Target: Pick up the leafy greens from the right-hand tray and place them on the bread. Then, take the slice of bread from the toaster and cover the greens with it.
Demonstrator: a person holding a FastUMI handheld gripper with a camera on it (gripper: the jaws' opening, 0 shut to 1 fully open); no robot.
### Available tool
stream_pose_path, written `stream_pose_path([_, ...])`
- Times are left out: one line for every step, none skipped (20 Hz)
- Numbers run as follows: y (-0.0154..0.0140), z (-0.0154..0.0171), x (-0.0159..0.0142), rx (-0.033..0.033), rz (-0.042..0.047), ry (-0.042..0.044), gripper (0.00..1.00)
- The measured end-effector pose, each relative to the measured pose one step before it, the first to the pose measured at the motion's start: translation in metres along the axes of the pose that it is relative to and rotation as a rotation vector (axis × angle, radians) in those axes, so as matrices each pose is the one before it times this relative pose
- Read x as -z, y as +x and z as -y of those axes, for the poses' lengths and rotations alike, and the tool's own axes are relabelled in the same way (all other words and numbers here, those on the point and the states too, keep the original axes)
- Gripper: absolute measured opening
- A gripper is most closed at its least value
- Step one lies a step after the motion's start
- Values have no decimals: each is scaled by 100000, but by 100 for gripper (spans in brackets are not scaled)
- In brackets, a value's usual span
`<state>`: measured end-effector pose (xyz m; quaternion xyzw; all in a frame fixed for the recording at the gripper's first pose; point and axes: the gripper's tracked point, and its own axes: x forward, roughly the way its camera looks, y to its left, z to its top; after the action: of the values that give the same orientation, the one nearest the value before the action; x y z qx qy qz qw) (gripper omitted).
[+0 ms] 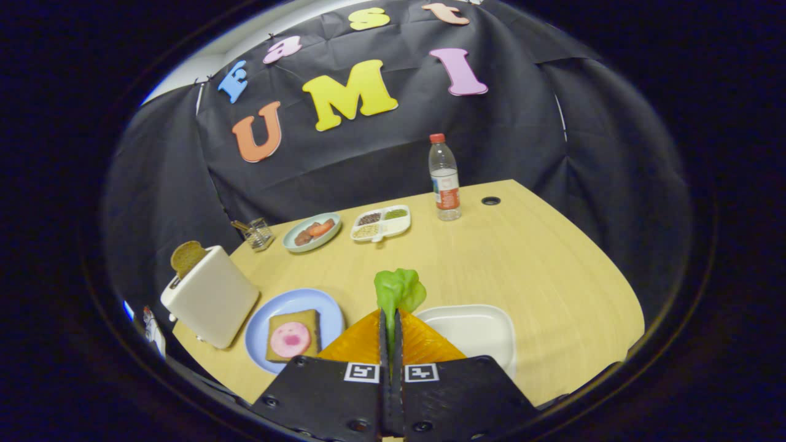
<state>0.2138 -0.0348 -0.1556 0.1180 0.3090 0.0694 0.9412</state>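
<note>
The gripper (390,325) grips the lettuce (399,290) above the white tray (485,328); next, carry it left onto the bread (293,336) on the blue plate (270,319).

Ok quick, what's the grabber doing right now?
Gripper: fingers closed on the leafy greens, held up above the white tray.

The gripper (390,319), clamped on green leafy lettuce (400,291), has open wooden tabletop (522,258) ahead; white toaster (212,301) stands left.
</note>
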Motion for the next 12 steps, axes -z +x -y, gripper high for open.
stream_pose_path([113,-1502,-58,-1196,289,-1520,1])
stream_pose_path([215,-1279,-69,-469,117,-1931,1])
stream_pose_path([294,-1347,148,-388,-194,-2207,1])
stream_pose_path([516,-1214,20,-106,-214,-2617,1])
stream_pose_path([377,-1280,115,143,-54,-2822,1])
stream_pose_path([408,-1051,31,529,-214,-3389,1])
stream_pose_path([524,-850,6,1400,47,-3744,1])
stream_pose_path([564,-561,-112,1761,-69,-3608,1])
stream_pose_path([611,-540,-55,1770,-85,-3361,1])
stream_pose_path([500,-346,-40,2165,-137,-3567,1])
stream_pose_path([476,-281,-21,2383,-53,-3504,1])
stream_pose_path([451,-208,67,1916,-446,-2697,1])
